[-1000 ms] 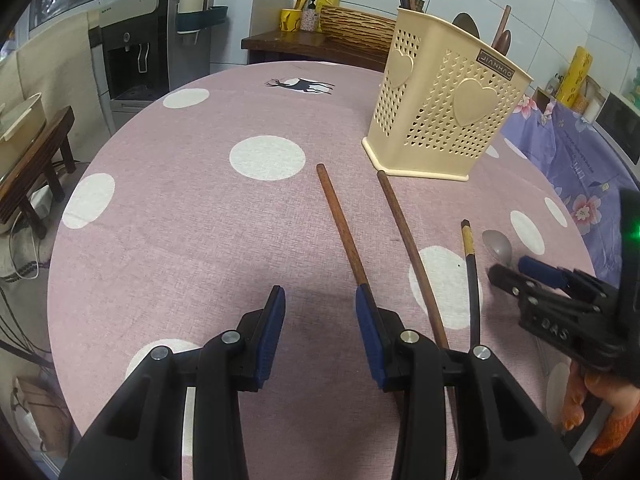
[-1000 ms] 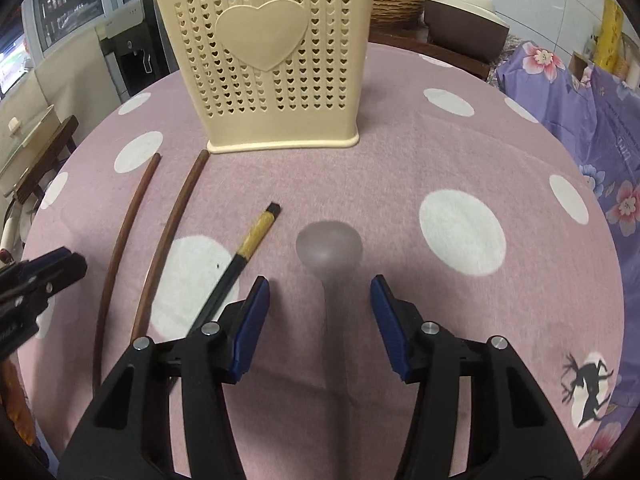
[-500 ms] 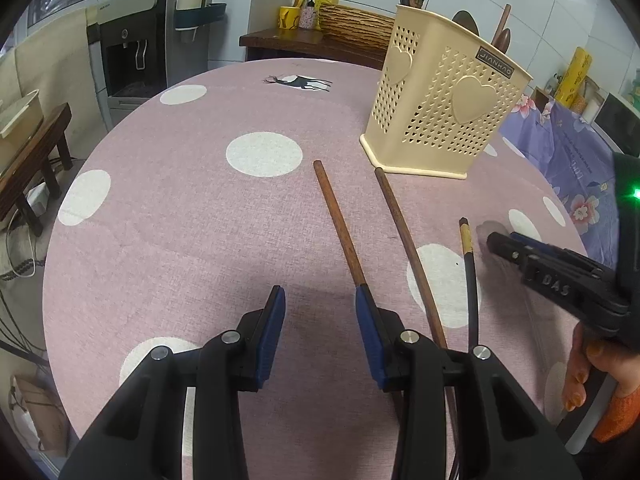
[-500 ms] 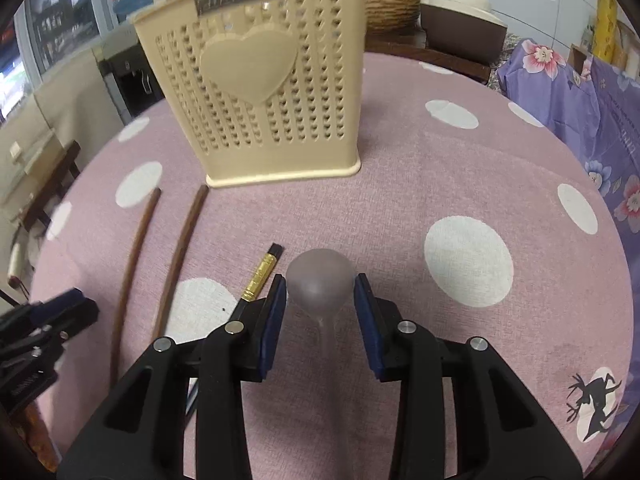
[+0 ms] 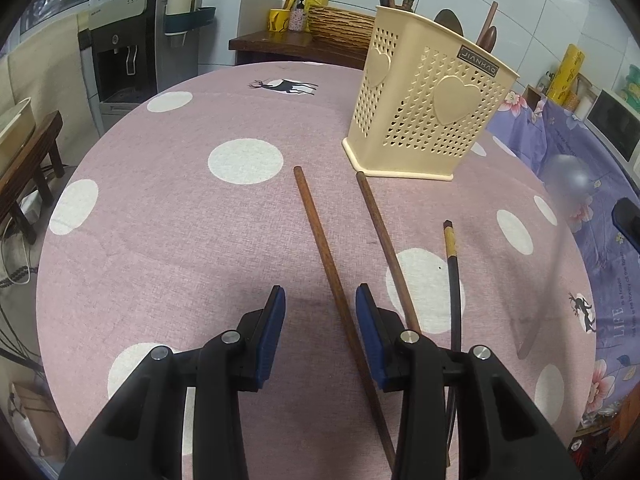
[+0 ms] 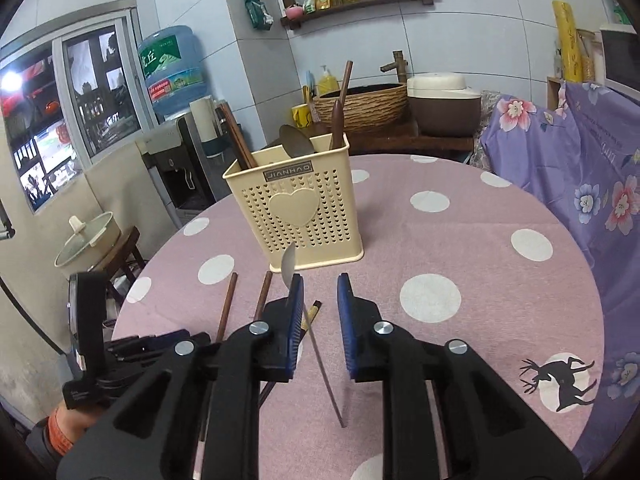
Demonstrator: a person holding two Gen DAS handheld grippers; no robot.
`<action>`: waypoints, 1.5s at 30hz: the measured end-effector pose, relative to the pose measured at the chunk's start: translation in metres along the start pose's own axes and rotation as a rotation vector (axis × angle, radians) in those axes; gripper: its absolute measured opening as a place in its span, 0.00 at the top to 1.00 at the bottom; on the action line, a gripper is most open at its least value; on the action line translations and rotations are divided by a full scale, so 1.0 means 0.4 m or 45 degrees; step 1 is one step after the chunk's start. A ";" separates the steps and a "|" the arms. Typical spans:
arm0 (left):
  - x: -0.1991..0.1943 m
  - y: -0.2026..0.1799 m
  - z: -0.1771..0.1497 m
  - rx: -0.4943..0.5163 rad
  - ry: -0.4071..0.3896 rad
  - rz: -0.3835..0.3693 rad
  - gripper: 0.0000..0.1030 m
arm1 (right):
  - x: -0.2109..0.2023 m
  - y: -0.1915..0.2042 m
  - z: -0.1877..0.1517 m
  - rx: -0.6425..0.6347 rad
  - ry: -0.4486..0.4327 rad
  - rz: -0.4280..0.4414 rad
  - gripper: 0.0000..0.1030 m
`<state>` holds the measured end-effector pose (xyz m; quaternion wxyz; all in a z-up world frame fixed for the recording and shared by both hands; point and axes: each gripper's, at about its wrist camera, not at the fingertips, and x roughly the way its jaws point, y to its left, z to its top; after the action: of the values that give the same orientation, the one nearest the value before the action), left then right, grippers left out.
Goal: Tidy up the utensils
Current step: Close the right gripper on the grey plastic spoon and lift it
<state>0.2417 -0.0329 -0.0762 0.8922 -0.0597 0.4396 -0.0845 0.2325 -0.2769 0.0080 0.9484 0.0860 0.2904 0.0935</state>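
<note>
A cream perforated utensil holder stands on the pink dotted table; it also shows in the right wrist view with several utensils in it. Two brown wooden sticks and a black chopstick with a gold band lie in front of it. My left gripper is open, low over the left stick. My right gripper holds a metal spoon lifted above the table, bowl up; the spoon shows blurred in the left wrist view.
A purple floral cloth covers furniture at the right. A water dispenser and a low wooden stool stand left of the table. A wooden counter with a woven basket is behind the table.
My right gripper has closed on the spoon and lifted it off the table, tipping it upright. My left gripper has shifted slightly so the left stick lies between its fingers.
</note>
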 end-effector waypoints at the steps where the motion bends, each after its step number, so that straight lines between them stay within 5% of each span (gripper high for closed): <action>1: 0.001 -0.002 0.001 0.001 0.001 0.000 0.64 | 0.003 0.000 -0.004 -0.009 0.002 -0.014 0.86; 8: -0.013 0.011 -0.002 -0.009 -0.010 0.009 0.64 | 0.056 -0.022 -0.011 -0.012 0.063 -0.038 0.83; 12: -0.019 0.021 0.001 -0.020 -0.017 0.011 0.64 | 0.116 -0.007 -0.016 -0.036 0.151 0.042 0.60; 18: -0.019 0.030 -0.001 -0.025 -0.010 0.003 0.64 | 0.218 0.062 -0.020 -0.203 0.245 0.046 0.58; 21: -0.017 0.038 -0.005 -0.034 -0.004 -0.001 0.64 | 0.288 0.078 -0.024 -0.230 0.329 0.061 0.45; 30: -0.013 0.050 -0.009 -0.041 0.010 -0.017 0.64 | 0.437 0.118 -0.048 -0.393 0.430 -0.037 0.44; 35: -0.010 0.054 -0.012 -0.043 0.015 -0.020 0.64 | 0.462 0.111 -0.050 -0.361 0.440 -0.047 0.64; 45: -0.009 0.044 -0.018 -0.035 0.020 -0.039 0.64 | 0.291 0.029 -0.045 -0.157 0.394 -0.135 0.64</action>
<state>0.2356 -0.0150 -0.0810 0.8864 -0.0780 0.4467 -0.0927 0.3157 -0.2373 -0.0663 0.8996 -0.0034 0.4306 0.0730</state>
